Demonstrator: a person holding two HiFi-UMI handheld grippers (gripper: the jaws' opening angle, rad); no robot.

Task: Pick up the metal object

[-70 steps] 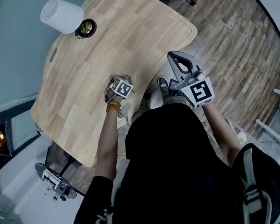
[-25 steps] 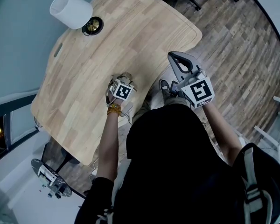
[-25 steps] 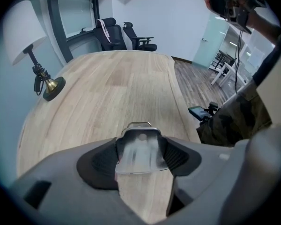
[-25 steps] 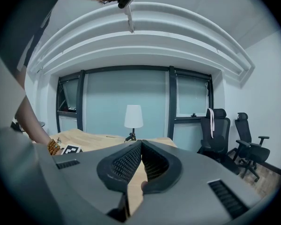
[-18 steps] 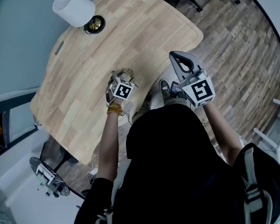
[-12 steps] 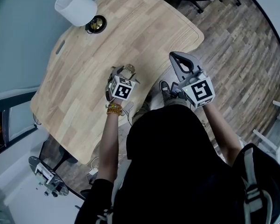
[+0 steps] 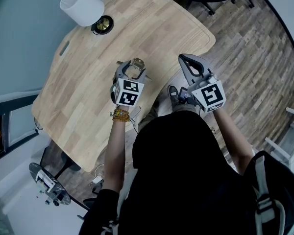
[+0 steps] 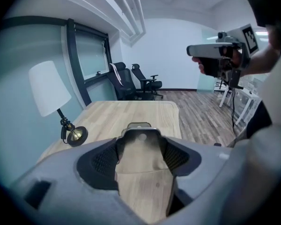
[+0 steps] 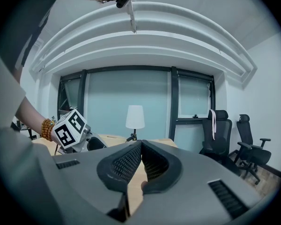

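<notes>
The wood-plank floor fills the right side of my head view. On it stands one pale wooden tabletop with rounded corners, running from near left to far right. My operator's dark torso hides the near right edge of it.

I count two black office chairs at the far end of the room in the left gripper view. In the head view they are cut off at the top edge. There is one lamp with a white shade and a brass base, on the far left corner of the tabletop.

There are two tongs, each with its marker cube. The right tongs hang off the right edge of the tabletop, over the floor. Their pads are clenched together at the tips with nothing between them.

The left tongs are over the near right part of the tabletop, with a beaded bracelet on the wrist behind them. Their jaws stand wide and grasp the one metal object, a shiny bracket-like piece spanning from pad to pad. Its polished face mirrors the wood, so I find its exact shape hard to make out. I cannot tell how far it sits clear of the tabletop.
</notes>
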